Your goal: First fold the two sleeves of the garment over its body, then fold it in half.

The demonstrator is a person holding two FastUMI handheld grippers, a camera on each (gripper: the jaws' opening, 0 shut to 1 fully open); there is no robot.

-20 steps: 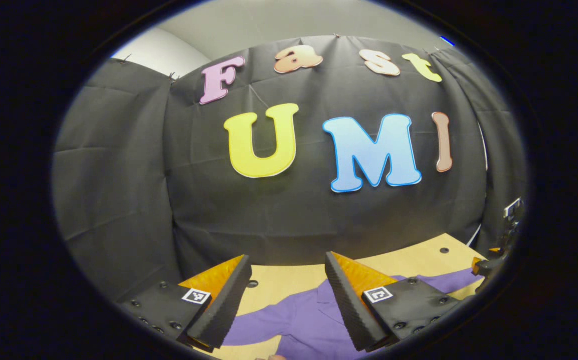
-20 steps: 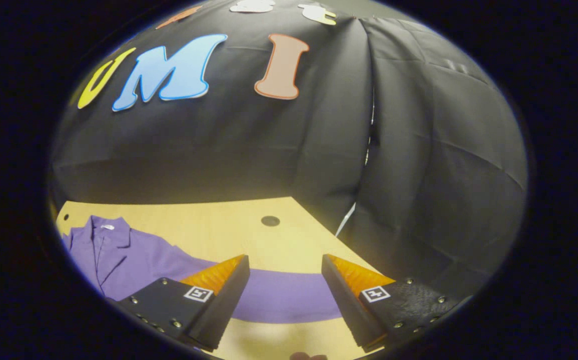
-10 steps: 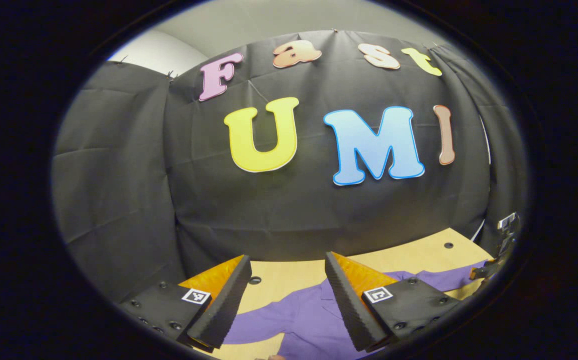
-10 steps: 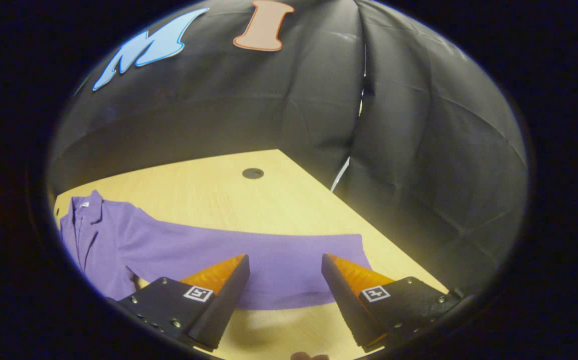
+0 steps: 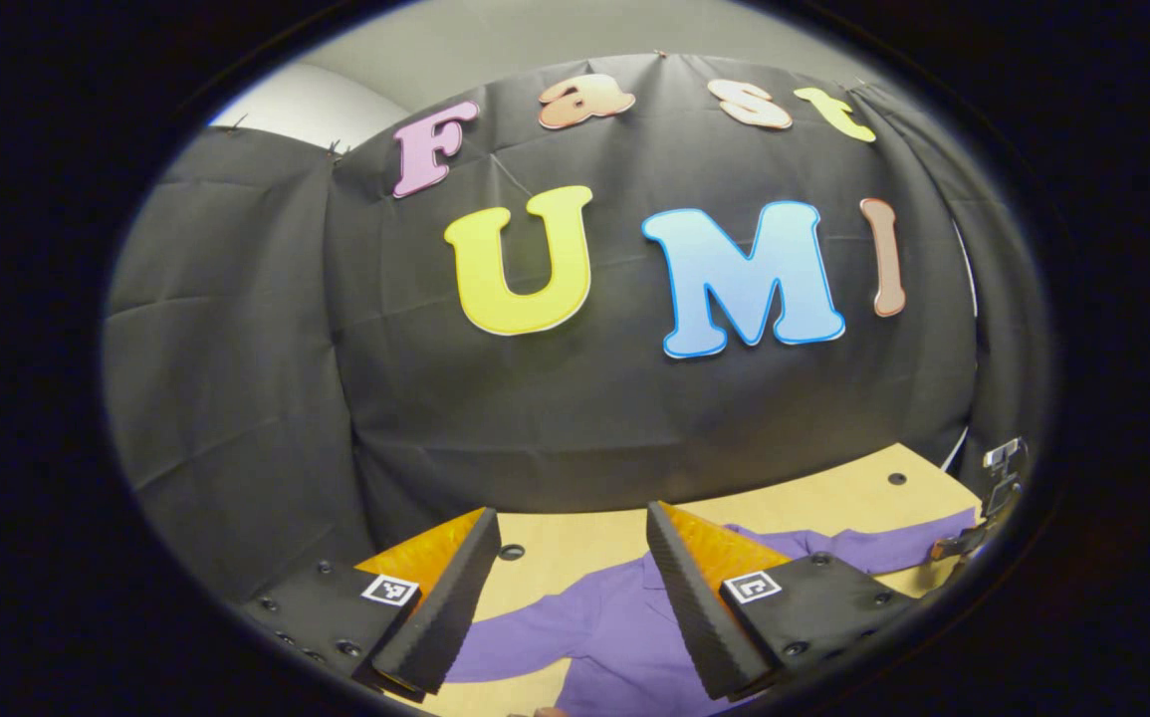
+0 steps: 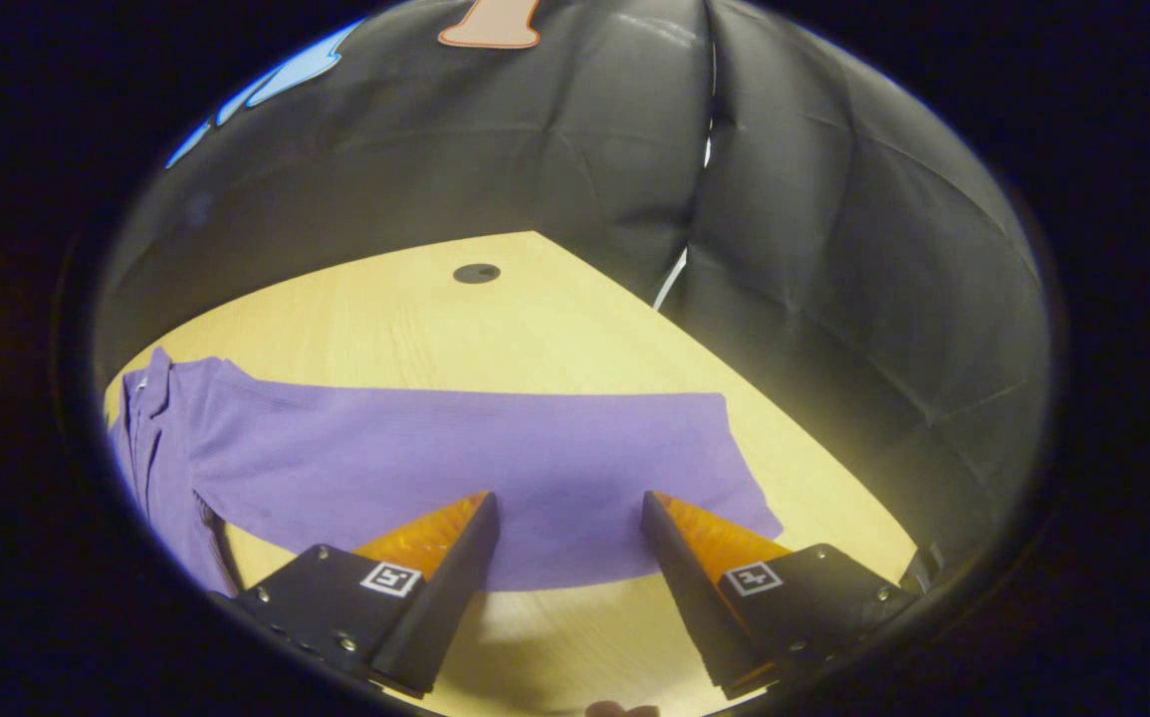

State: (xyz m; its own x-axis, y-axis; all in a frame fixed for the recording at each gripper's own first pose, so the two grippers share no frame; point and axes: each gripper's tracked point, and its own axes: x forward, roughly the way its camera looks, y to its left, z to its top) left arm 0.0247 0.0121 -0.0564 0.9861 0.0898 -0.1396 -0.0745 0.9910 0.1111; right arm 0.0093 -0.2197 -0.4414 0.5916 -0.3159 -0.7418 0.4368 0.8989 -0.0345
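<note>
A purple collared garment (image 5: 614, 622) lies flat on the wooden table (image 5: 575, 553), its sleeves spread out sideways. In the left gripper view my left gripper (image 5: 573, 563) hangs open above the collar area, holding nothing. In the right gripper view the long right sleeve (image 6: 495, 463) stretches across the table, cuff end at the right. My right gripper (image 6: 570, 543) stands open just over the sleeve's near edge, close to the cuff, with nothing between its fingers. The other gripper (image 5: 983, 518) shows far right in the left gripper view, by the sleeve end.
The booth's black cloth wall closes the table's back and right sides. A dark round hole (image 6: 476, 273) sits in the tabletop beyond the sleeve, another (image 5: 510, 551) near the left gripper. Bare wood (image 6: 555, 329) lies between sleeve and wall.
The right gripper has tilted down and moved closer to the sleeve, which now spans its view. The left gripper has barely shifted.
</note>
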